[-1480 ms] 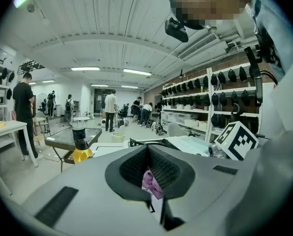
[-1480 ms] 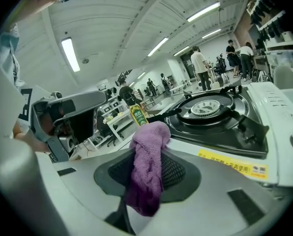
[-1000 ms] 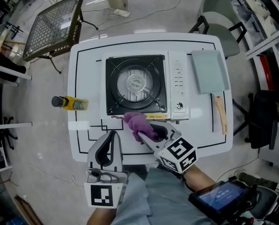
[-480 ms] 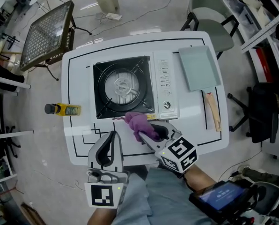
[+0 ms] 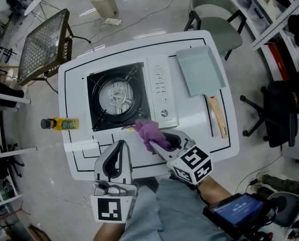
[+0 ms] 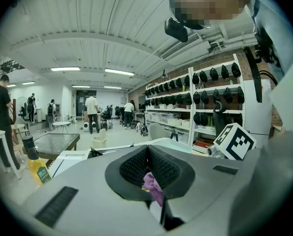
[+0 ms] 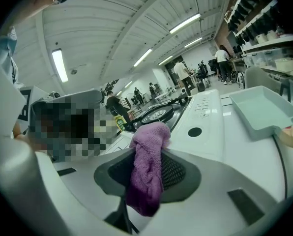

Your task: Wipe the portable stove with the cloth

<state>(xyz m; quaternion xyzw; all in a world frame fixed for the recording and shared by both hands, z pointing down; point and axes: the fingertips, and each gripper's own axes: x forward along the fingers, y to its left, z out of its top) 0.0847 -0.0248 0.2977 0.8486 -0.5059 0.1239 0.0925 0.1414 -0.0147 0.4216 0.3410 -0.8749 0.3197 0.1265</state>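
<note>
The portable stove [image 5: 120, 97], with a black burner top and a white control panel [image 5: 159, 90], sits on the white table [image 5: 209, 139]. A purple cloth [image 5: 149, 132] is bunched at the stove's front edge, where burner and panel meet. My right gripper [image 5: 158, 140] is shut on the cloth, which hangs between its jaws in the right gripper view as the cloth [image 7: 147, 173]. Whether it touches the stove I cannot tell. My left gripper [image 5: 120, 145] hovers at the table's near edge, left of the cloth, shut with nothing in it; in its own view the left gripper [image 6: 147, 150] has its tips together.
A pale blue tray [image 5: 199, 70] lies right of the stove, with a wooden-handled tool [image 5: 217, 116] below it. A yellow bottle [image 5: 59, 123] stands off the table's left edge. A mesh table [image 5: 41, 41], a bin [image 5: 102, 1] and a chair [image 5: 214, 11] stand on the floor behind.
The table and stove have slid left and turned in the head view. Both grippers now sit further right along the stove's front; the cloth went from the burner's front to the panel's edge.
</note>
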